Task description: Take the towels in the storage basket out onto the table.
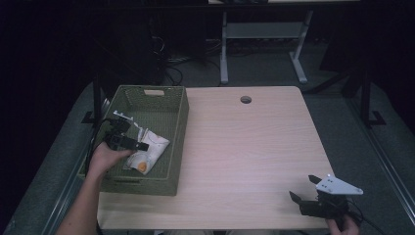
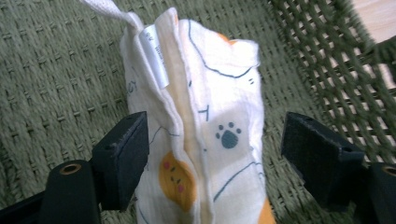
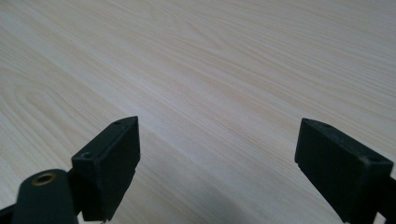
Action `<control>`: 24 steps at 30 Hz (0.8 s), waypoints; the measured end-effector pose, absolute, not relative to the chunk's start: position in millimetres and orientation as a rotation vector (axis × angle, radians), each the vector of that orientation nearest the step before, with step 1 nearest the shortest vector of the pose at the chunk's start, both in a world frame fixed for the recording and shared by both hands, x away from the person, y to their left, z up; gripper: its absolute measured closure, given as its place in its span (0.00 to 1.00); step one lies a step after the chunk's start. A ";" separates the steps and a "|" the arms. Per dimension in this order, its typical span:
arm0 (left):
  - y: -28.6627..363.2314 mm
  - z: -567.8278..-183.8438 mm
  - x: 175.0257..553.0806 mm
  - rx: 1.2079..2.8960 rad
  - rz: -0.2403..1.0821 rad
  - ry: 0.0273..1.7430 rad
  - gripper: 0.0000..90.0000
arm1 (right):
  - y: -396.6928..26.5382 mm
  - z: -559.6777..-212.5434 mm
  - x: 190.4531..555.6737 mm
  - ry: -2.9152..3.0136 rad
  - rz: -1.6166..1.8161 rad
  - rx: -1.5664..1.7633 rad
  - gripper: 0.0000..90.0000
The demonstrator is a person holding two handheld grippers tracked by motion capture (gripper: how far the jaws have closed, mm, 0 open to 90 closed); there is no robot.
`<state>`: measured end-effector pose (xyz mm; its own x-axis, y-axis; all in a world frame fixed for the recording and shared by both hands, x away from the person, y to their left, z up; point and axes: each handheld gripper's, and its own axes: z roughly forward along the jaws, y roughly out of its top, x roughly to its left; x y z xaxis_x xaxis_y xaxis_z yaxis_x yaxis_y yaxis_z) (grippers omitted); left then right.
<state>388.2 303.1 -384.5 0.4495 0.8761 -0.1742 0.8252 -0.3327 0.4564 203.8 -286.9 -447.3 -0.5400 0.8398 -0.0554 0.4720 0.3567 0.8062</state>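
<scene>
So far only the approach looks done: the left tongs (image 2: 212, 154) stand wide, their jaws either side of a folded cloth (image 2: 205, 116) printed with paw marks and orange patches, and neither jaw presses it, though the one at nine o'clock sits just against its edge. A white tag (image 2: 156, 58) and a loop of tape stick out of the cloth's far end, toward twelve o'clock in the left gripper view. From the high view the left tongs (image 1: 128, 139) hang inside a green woven basket (image 1: 181, 122) at about nine o'clock on the desk (image 1: 254, 147), with the cloth (image 1: 149, 152) lying on the basket floor near its right wall. The right tongs (image 1: 302, 188) rest wide and empty over bare wood at about five o'clock, well apart from the basket. My reading is that the work is at its start: the grip is lined up but not closed, and closing on the cloth, lifting it clear of the rim and setting it out on the desk are all left, if that is where it goes.
</scene>
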 end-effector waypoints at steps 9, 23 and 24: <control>293.4 -392.0 391.8 2.317 0.156 1.463 0.34 | -286.7 -447.2 203.5 2.164 1.055 1.133 0.15; 283.9 -397.6 395.4 2.369 0.141 1.499 0.51 | -286.9 -447.8 204.1 2.169 1.053 1.124 0.15; 282.3 -399.0 396.1 2.374 0.138 1.507 0.52 | -286.8 -447.7 203.9 2.170 1.052 1.126 0.15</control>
<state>396.1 282.3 -399.0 0.4375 0.8946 -0.0911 0.8631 -0.3894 0.3217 203.9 -286.8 -447.7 -0.5492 0.8335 -0.0609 0.4684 0.3673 0.8035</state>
